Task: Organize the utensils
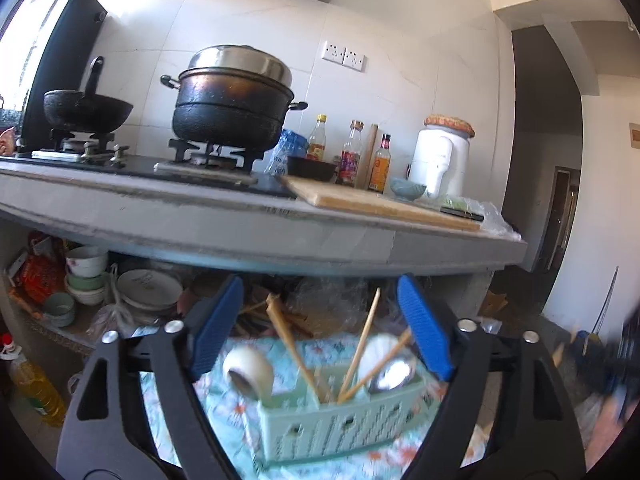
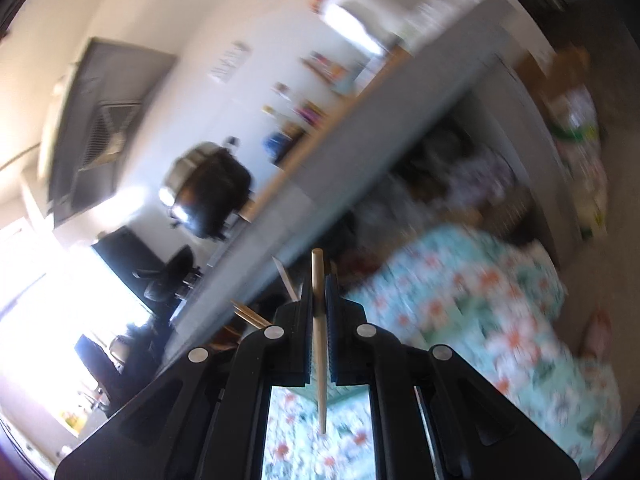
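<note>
A grey bench (image 1: 256,224) with a stove and a big black pot (image 1: 232,108) fills the upper half of the left wrist view. Below it, at lower centre, a floral cloth (image 1: 280,352) carries a pale green utensil caddy (image 1: 340,420). In the caddy stand several chopsticks (image 1: 292,348), leaning left and right, with a metal spoon (image 1: 390,376) in its right compartment.

The left tongs (image 1: 320,324) stand wide apart and hold nothing, their blue pads framing the caddy, which lies just ahead and below them.

The right tongs (image 2: 319,312), in a strongly tilted and blurred view, are clamped on a single chopstick (image 2: 318,280). Its long axis runs along the fingers, one end jutting forward past the tips. Probably this stick goes to the caddy next; the caddy cannot be told in the right view.
</note>
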A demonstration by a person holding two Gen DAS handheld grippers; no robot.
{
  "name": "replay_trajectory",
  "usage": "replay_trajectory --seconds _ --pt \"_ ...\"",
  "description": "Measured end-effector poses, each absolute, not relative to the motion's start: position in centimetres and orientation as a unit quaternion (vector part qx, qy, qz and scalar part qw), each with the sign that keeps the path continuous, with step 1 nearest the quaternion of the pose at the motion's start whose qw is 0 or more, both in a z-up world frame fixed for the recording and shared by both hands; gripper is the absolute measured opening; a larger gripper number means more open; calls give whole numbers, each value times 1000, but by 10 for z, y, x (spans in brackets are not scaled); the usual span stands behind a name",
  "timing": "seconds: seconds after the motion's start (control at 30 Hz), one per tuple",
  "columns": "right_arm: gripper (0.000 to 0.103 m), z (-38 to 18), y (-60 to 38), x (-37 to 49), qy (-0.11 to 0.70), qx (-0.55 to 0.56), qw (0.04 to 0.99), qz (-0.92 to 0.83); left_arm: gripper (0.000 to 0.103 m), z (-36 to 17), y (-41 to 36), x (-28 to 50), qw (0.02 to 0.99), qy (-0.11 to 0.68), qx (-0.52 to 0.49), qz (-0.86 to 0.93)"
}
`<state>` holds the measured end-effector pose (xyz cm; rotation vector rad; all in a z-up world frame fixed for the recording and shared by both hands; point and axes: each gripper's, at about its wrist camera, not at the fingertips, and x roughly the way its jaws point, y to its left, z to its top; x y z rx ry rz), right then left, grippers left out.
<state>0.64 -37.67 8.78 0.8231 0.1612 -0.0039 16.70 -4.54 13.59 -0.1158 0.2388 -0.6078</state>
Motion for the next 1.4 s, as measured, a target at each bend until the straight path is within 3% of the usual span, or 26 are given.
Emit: replay_trajectory --seconds 0.27,0.43,0.87,1.07,1.13,1.17,1.4 --pt "6 187 -360 44 29 325 943 63 89 85 -17 133 943 168 -41 -284" --pt "6 216 -344 85 32 276 959 61 91 62 -9 122 942 186 -30 -278" --pt "6 193 -301 179 109 174 978 25 94 52 3 127 949 185 -46 -251" --pt "8 156 -283 205 201 128 970 38 94 49 -1 127 949 190 -44 -246" --pt "19 150 -282 201 206 120 971 28 94 48 -2 126 949 192 -45 -246" --pt "29 150 -284 196 201 125 971 28 94 49 -2 126 949 193 -44 -245" --pt "43 161 -300 135 149 149 977 19 94 53 -9 119 952 192 -35 -237"
